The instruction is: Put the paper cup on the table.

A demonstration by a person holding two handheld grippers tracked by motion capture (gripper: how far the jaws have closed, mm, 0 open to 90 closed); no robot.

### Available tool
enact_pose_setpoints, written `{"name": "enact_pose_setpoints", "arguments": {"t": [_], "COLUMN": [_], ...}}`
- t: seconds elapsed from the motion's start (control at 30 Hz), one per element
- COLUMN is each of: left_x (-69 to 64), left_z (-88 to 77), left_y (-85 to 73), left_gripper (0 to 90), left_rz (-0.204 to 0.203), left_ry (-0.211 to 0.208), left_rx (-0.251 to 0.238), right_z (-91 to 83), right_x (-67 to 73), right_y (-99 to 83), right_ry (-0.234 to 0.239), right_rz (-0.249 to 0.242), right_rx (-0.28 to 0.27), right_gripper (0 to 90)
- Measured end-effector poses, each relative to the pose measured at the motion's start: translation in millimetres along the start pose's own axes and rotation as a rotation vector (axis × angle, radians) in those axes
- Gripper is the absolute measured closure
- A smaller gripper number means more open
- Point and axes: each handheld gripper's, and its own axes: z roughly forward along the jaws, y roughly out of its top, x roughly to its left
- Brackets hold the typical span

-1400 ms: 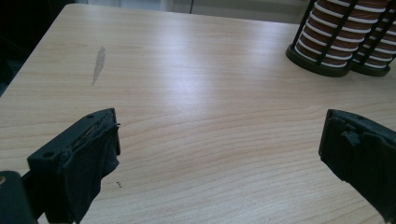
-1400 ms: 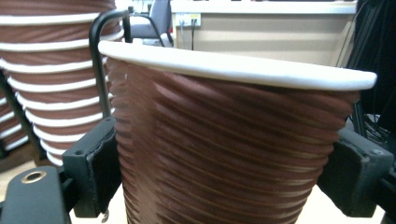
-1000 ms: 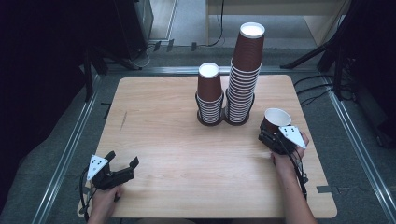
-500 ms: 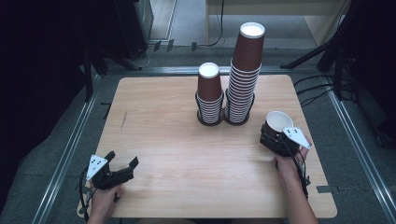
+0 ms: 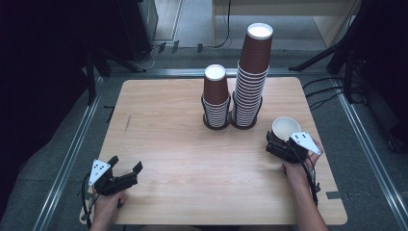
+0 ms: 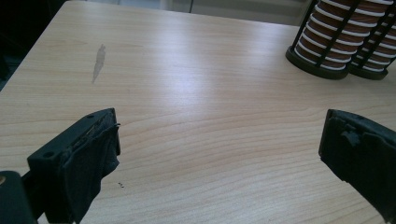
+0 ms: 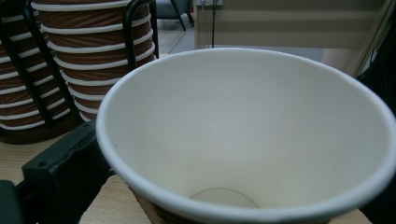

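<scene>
Right claw has just been opening its jaws, and the paper cup stands upright between them on the desk, mouth up, near the right edge. In the right claw view the left jaw sits beside the cup's wall without clearly pressing it, so we read the cup as let go and resting on its own base. A second ago the cup was tilted in the grip; now we see its white mouth facing up. We judge that the set-down is done and that the hand can pull back without tipping it.

Just behind and to the left of the cup stand two stacks of brown cups in black wire holders: the tall stack nearest, the short stack touching it on the far side.

Our right hand lies low on the desk behind the cup, forearm coming in from the bottom edge. Our left claw rests near the front left corner, jaws wide apart with nothing between them, pointing toward the stacks.
</scene>
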Motion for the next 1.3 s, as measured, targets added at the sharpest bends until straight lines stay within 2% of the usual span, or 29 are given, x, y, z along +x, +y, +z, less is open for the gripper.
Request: {"name": "enact_pose_setpoints", "arguments": {"t": [0.23,0.5,0.77,0.9,1.3], "left_x": [-0.1,-0.4,-0.1,0.0,0.0], "left_z": [0.1,0.4,0.3,0.4,0.8], "left_y": [0.0,0.0,0.0,0.0,0.1], "left_gripper": [0.0,0.0,0.0,0.0,0.0], "left_rz": [0.002,0.003,0.0,-0.001,-0.003], "left_ry": [-0.001,0.003,0.003,0.002,0.002], "left_rx": [0.002,0.005,0.005,0.006,0.011], "right_z": [-5.2,-16.0,-26.1,-32.3,-52.5], "right_x": [0.2,-1.7,-7.8,-9.2,-17.5], "right_y": [2.8,5.7,5.5,5.0,2.9], "right_ry": [-0.017,-0.009,-0.008,-0.007,-0.014], "right_rz": [-0.003,-0.03,-0.023,-0.003,0.001], "right_rx": [0.001,-0.006,-0.011,-0.012,-0.029], "right_gripper": [0.0,0.0,0.0,0.0,0.0]}}
